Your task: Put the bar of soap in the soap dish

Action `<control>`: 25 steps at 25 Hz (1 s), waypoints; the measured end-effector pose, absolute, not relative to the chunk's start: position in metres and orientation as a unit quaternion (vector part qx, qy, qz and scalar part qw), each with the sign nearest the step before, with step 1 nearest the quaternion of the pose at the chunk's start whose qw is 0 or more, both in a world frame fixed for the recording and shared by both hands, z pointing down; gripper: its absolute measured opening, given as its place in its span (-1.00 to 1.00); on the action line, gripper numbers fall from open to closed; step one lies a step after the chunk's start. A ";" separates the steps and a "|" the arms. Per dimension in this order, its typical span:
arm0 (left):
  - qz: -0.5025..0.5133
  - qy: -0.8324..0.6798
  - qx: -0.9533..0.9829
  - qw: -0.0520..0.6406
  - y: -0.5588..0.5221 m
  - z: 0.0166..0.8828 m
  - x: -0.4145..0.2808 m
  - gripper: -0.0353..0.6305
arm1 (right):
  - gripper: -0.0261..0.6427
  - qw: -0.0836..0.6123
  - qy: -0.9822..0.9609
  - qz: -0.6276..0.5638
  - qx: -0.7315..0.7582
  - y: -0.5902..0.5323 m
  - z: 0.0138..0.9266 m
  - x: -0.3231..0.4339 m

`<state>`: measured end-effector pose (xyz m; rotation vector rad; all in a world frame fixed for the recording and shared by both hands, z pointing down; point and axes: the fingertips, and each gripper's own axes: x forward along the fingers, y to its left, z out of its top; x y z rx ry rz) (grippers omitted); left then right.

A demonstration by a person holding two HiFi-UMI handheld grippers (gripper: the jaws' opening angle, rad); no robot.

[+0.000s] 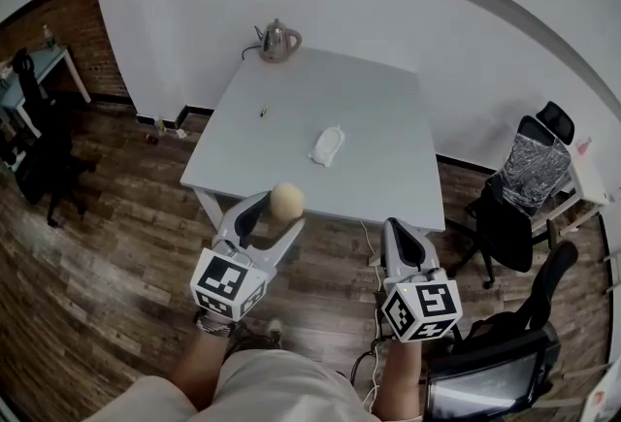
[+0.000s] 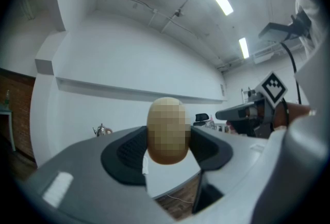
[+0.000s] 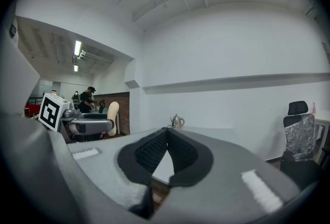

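- The table (image 1: 291, 134) stood by the wall, ahead of the person and apart from both grippers.
- Two dark chairs (image 1: 519, 192) stood at its right side, on the wood floor.
- The left gripper (image 1: 279, 213) was shut on the soap (image 1: 287, 200); the left gripper view showed both pads pressing on its sides, with the soap upright between them. It hung in the air before the near edge of the table.
- The right gripper (image 1: 400, 234) had its jaws together and nothing between them. It was held beside the left one and took no part.
- A kettle (image 1: 278, 42) stood at the far corner of the table.
- A white thing (image 1: 328, 146) lay near the middle of the table; I take it for the dish, and it seemed empty.
- A small dark thing (image 1: 262, 112) lay left of it, too small to name.
- In my judgement the pick-up was done; carrying the soap over the dish, lowering it and letting go were left.
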<state>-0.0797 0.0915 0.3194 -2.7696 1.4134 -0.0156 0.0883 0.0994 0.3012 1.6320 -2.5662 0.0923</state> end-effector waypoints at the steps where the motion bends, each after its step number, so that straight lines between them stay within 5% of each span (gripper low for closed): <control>1: -0.005 0.454 -0.891 0.015 0.088 0.320 -0.081 -0.09 | -0.91 0.049 -0.842 0.031 0.536 0.096 0.301 0.087; 25: -0.033 0.430 -0.902 0.018 0.025 0.333 -0.100 -0.09 | -0.91 0.062 -0.832 0.039 0.551 0.036 0.308 0.057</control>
